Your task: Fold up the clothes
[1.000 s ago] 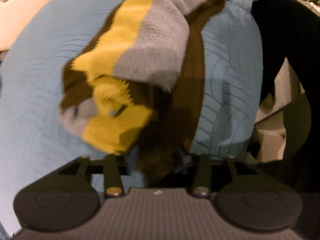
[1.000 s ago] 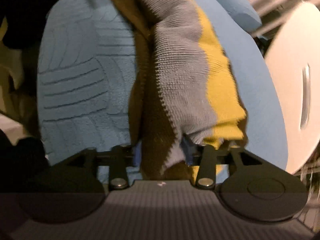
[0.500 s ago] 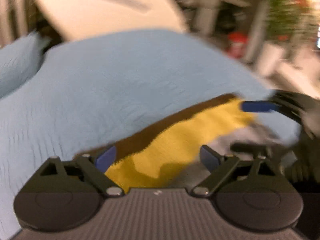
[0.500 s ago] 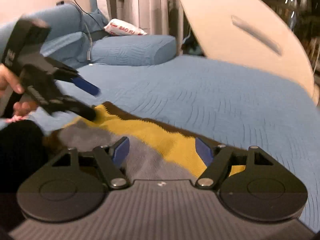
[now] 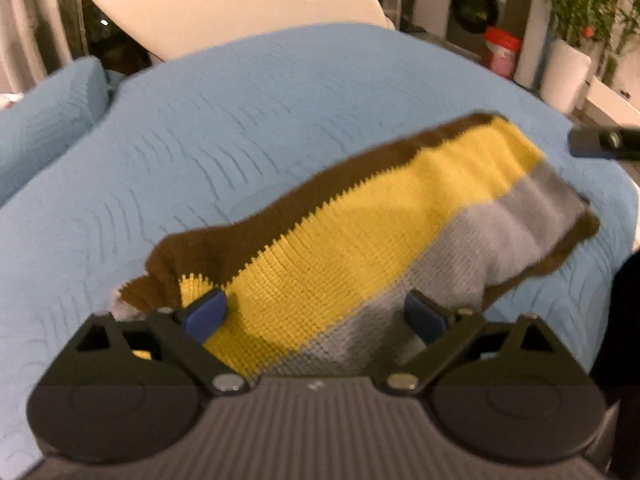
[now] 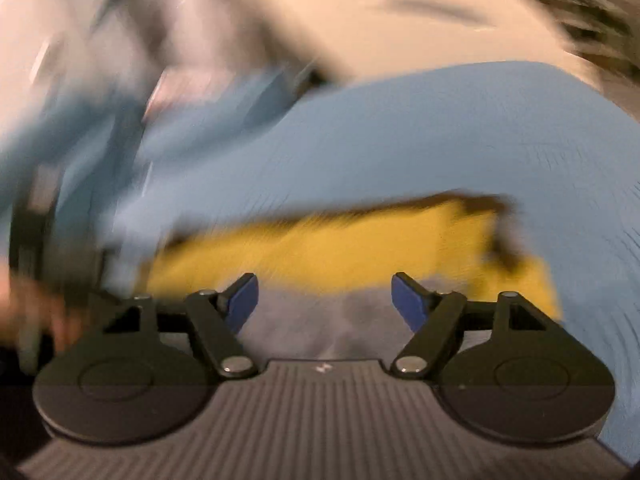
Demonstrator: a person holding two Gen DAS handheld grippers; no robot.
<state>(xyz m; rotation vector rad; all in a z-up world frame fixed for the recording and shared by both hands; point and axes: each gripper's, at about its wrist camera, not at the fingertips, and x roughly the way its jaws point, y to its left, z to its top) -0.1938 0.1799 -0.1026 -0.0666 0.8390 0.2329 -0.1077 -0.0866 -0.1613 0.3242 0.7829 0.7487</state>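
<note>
A knitted garment [image 5: 360,240] in brown, yellow and grey bands lies as a long folded strip on the blue bedspread [image 5: 240,120]. My left gripper [image 5: 316,314] stands open over its near end, blue pads on either side of the yellow and grey knit. In the blurred right wrist view the same garment [image 6: 340,248] stretches across the bed just beyond my right gripper [image 6: 324,300], which is open with nothing between its fingers. A blue fingertip [image 5: 588,144] of the right gripper shows at the far right edge of the left wrist view.
A white curved bed board [image 5: 224,4] rises behind the bed. A blue pillow [image 5: 44,120] lies at the left. A white planter [image 5: 568,72] and a red-lidded jar [image 5: 502,54] stand beyond the bed's far right side. A hand [image 6: 36,316] blurs at the left.
Both grippers held the hanging garment shut a second ago; they have laid it on the bed and opened. The right gripper is now swinging fast, blurring its view.
</note>
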